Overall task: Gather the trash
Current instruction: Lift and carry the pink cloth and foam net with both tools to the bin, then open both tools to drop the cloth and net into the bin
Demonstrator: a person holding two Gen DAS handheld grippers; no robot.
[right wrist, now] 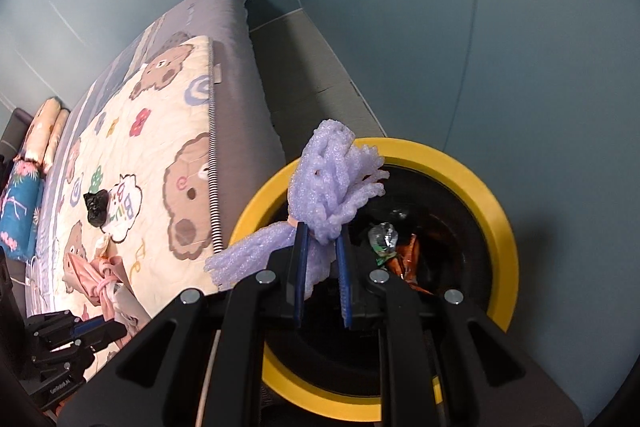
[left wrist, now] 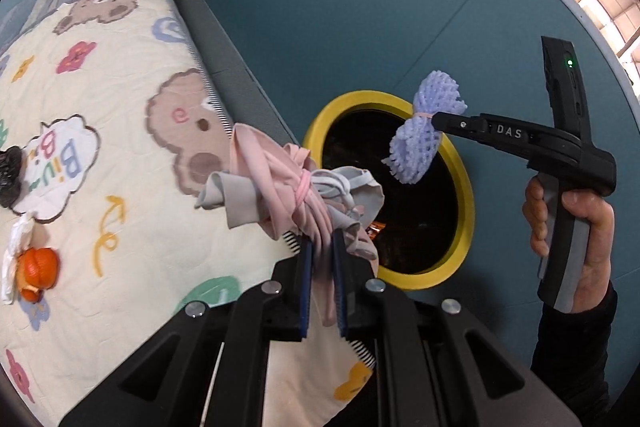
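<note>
Right wrist view: the right gripper [right wrist: 322,263] holds its jaws clamped on the foam net [right wrist: 332,175] over the bin [right wrist: 494,211] — placed to drop. Left gripper [left wrist: 320,263] pinches the cloth bundle [left wrist: 296,187] beside the bed [left wrist: 120,147] — waiting its turn, I judge.

The left gripper [left wrist: 322,269] was matte black, with blue ribbed pads [left wrist: 306,287] and round silver screws [left wrist: 271,287] on its linkage arms. The right gripper [right wrist: 322,277] matched it; from the side its black body bore white "DAS" lettering [left wrist: 509,132] and a green light [left wrist: 569,62]. Its grip was grey and black. The hand [left wrist: 572,227] was bare-skinned above a black sleeve [left wrist: 576,347].
</note>
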